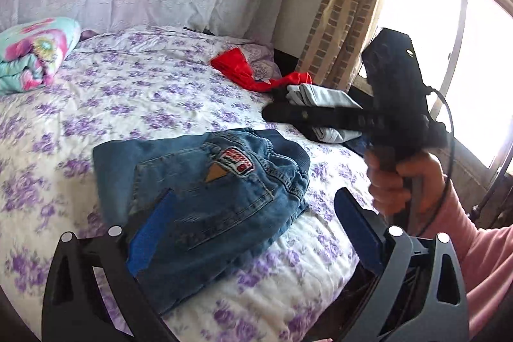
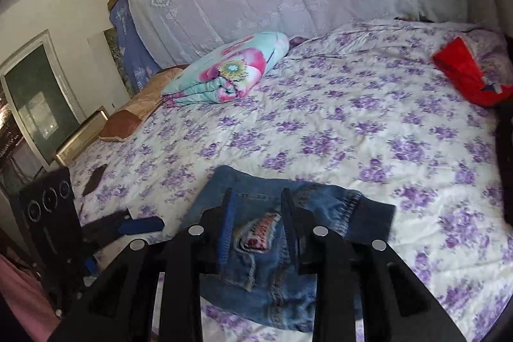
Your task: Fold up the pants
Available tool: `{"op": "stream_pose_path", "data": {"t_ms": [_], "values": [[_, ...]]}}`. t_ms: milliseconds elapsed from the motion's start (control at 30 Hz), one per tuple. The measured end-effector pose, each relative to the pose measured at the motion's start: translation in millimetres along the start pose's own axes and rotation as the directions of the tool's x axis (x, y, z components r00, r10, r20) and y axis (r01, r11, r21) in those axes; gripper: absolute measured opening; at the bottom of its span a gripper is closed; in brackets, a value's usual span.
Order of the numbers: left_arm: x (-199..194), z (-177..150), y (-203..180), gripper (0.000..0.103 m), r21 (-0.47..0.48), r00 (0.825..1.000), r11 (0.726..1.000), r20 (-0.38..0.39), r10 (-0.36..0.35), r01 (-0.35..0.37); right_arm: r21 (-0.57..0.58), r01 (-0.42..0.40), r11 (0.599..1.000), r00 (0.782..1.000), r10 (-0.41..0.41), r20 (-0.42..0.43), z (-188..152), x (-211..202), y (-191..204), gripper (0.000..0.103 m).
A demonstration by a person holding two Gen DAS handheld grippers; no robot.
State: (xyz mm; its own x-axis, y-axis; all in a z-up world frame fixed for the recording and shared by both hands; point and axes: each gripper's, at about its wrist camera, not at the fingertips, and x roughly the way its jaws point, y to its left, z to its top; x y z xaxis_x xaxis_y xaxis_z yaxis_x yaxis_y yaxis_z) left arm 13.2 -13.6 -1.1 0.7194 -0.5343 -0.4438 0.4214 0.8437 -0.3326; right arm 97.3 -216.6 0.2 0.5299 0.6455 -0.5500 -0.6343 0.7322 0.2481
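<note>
Nearest my left camera, the left tool [image 1: 253, 213] stands wide, its two blue pads far apart, with nothing between them; it hangs above the near edge of the bed [image 1: 134, 92], one pad over the denim and the other off to the right of it. I see the pants [image 1: 205, 181], blue jeans, folded into a compact bundle that lies near the bed's near edge, a red and white patch [image 1: 237, 161] on the pocket facing up.

Far left on the bed, towards its head, I see a folded floral blanket [image 1: 35, 53] in turquoise and pink. Further right, near the far right corner, lies a red garment [image 1: 243, 69], and just beside it a stack of folded grey and dark clothes [image 1: 320, 104] at the bed's right edge. Right of that, a hand [image 1: 397, 181] in a pink sleeve [image 1: 487, 252] grips the handle of the right tool [image 1: 288, 114], seen side-on here, in front of the bright window [image 1: 449, 37] and its curtain [image 1: 349, 15].

From my right camera, the right tool [image 2: 258, 233] is narrow, its jaws standing a little apart above the jeans with the patch showing in the gap; I cannot tell whether the pads touch the denim. A dark speaker [image 2: 48, 213] stands at the bed's left edge.
</note>
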Motion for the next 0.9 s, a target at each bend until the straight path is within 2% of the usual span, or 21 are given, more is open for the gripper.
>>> {"op": "stream_pose_path", "data": {"t_ms": [33, 100, 133, 167, 200, 267, 333, 467, 633, 700, 733, 800, 900], "values": [[9.3, -1.5, -0.2, 0.096, -0.003, 1.000, 1.000, -0.021, 0.004, -0.004, -0.004, 0.033, 0.999, 0.999, -0.033, -0.013, -11.3, 4.3, -4.6, 0.030], [38.4, -15.2, 4.9, 0.096, -0.048, 0.992, 0.999, -0.119, -0.030, 0.024, 0.020, 0.106, 0.994, 0.992, -0.105, -0.075, -39.2, 22.7, -23.8, 0.026], [46.9, -20.3, 7.6, 0.096, -0.051, 0.991, 0.999, -0.132, -0.024, 0.017, 0.056, 0.082, 0.995, 0.995, -0.078, -0.063, -55.5, 30.1, -35.2, 0.026], [50.4, -27.7, 3.4, 0.096, -0.024, 0.993, 1.000, -0.118, -0.006, 0.003, 0.097, 0.040, 0.995, 0.999, -0.040, 0.005, -65.4, 27.7, -43.6, 0.026], [50.7, -31.5, -4.4, 0.097, 0.023, 0.994, 0.999, -0.105, 0.029, -0.026, 0.121, 0.024, 0.992, 0.999, -0.026, 0.019, -67.4, 26.4, -46.9, 0.026], [54.4, -33.5, -19.0, 0.097, 0.112, 0.988, 0.990, -0.118, 0.103, -0.090, 0.143, 0.027, 0.989, 0.999, -0.030, 0.020, -63.5, 26.1, -46.7, 0.026], [54.4, -30.3, -22.5, 0.097, 0.124, 0.983, 0.987, -0.138, 0.122, -0.105, 0.126, 0.039, 0.991, 0.999, -0.042, 0.021, -61.6, 27.5, -43.5, 0.028], [43.9, -11.2, -9.2, 0.097, 0.028, 0.979, 0.994, -0.172, 0.111, -0.107, 0.083, 0.029, 0.996, 0.999, -0.031, 0.028, -59.3, 21.8, -39.0, 0.034], [24.0, 2.6, 11.2, 0.097, -0.017, 0.946, 0.963, -0.188, 0.263, -0.271, 0.101, -0.019, 0.995, 0.998, 0.013, 0.058, -47.2, 3.5, -33.4, 0.049], [16.9, 8.3, 24.9, 0.097, -0.033, 0.929, 0.944, -0.189, 0.317, -0.328, 0.081, -0.004, 0.997, 0.997, -0.003, 0.080, -40.9, -7.2, -29.2, 0.055], [13.0, 11.3, 34.9, 0.097, -0.054, 0.917, 0.930, -0.194, 0.348, -0.364, 0.077, 0.005, 0.997, 0.996, -0.012, 0.087, -38.9, -11.2, -28.4, 0.056], [1.9, 12.3, 53.4, 0.097, -0.112, 0.906, 0.911, -0.205, 0.370, -0.397, 0.075, 0.008, 0.997, 0.995, -0.016, 0.098, -36.2, -17.7, -27.2, 0.057], [-9.9, 10.3, 77.7, 0.097, -0.231, 0.919, 0.895, -0.199, 0.340, -0.381, 0.064, -0.020, 0.998, 0.993, 0.012, 0.115, -37.1, -20.8, -19.3, 0.057]]}}
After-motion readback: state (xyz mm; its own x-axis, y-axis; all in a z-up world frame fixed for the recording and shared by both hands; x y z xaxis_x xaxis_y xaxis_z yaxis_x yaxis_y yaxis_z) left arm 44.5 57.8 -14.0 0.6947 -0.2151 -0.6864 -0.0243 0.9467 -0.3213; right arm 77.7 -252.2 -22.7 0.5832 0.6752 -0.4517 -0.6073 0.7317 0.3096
